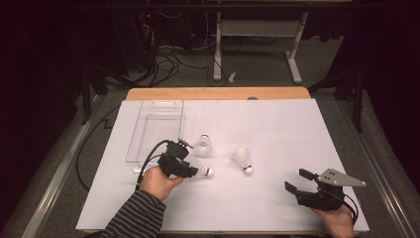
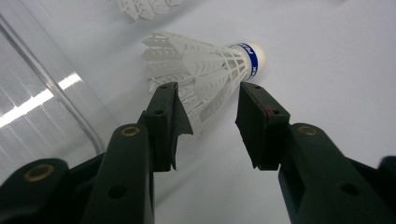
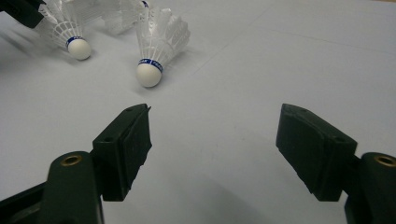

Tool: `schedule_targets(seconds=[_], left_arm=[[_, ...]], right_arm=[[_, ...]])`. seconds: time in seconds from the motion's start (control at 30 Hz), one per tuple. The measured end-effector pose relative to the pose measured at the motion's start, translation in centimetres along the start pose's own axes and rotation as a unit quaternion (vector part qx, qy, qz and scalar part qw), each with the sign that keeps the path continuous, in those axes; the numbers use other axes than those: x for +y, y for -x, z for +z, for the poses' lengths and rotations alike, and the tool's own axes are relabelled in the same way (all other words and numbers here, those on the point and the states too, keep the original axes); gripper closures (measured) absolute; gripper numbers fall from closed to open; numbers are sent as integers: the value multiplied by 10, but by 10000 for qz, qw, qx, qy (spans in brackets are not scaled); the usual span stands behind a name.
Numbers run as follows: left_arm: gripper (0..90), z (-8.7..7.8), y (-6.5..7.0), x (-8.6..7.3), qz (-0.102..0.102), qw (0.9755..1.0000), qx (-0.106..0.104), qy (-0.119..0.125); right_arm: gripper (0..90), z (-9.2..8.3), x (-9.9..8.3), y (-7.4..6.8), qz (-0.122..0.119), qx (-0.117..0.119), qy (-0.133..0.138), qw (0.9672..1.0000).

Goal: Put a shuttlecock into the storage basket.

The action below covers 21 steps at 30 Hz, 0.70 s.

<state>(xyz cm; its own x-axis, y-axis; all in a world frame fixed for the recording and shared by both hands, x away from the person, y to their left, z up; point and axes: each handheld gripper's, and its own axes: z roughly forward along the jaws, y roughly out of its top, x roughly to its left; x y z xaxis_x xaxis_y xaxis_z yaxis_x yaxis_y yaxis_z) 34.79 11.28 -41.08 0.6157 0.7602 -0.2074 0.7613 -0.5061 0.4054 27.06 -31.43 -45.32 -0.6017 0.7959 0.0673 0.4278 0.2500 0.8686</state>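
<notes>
A white sheet (image 1: pixel 277 198) covers the wooden table (image 1: pixel 218 93); on it lie a clear plastic rectangular tray (image 1: pixel 148 144) at left and three white feathered shuttlecocks (image 1: pixel 242 159) near the middle.

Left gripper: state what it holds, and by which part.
Nothing held yet. The left gripper has its jaws either side of a shuttlecock's feather skirt, not pressing it.
</notes>
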Motion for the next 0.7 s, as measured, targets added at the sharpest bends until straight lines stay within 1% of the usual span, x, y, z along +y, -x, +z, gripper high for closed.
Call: schedule_targets(seconds=[0.4, 0.7], left_arm=[[661, 3, -3, 0, -19, 9999, -113, -2], [704, 5, -3, 0, 64, 9999, -126, -43]], right_arm=[[269, 0, 0, 0, -7, -3, -30, 10000], [269, 0, 0, 0, -7, -5, -30, 10000]])
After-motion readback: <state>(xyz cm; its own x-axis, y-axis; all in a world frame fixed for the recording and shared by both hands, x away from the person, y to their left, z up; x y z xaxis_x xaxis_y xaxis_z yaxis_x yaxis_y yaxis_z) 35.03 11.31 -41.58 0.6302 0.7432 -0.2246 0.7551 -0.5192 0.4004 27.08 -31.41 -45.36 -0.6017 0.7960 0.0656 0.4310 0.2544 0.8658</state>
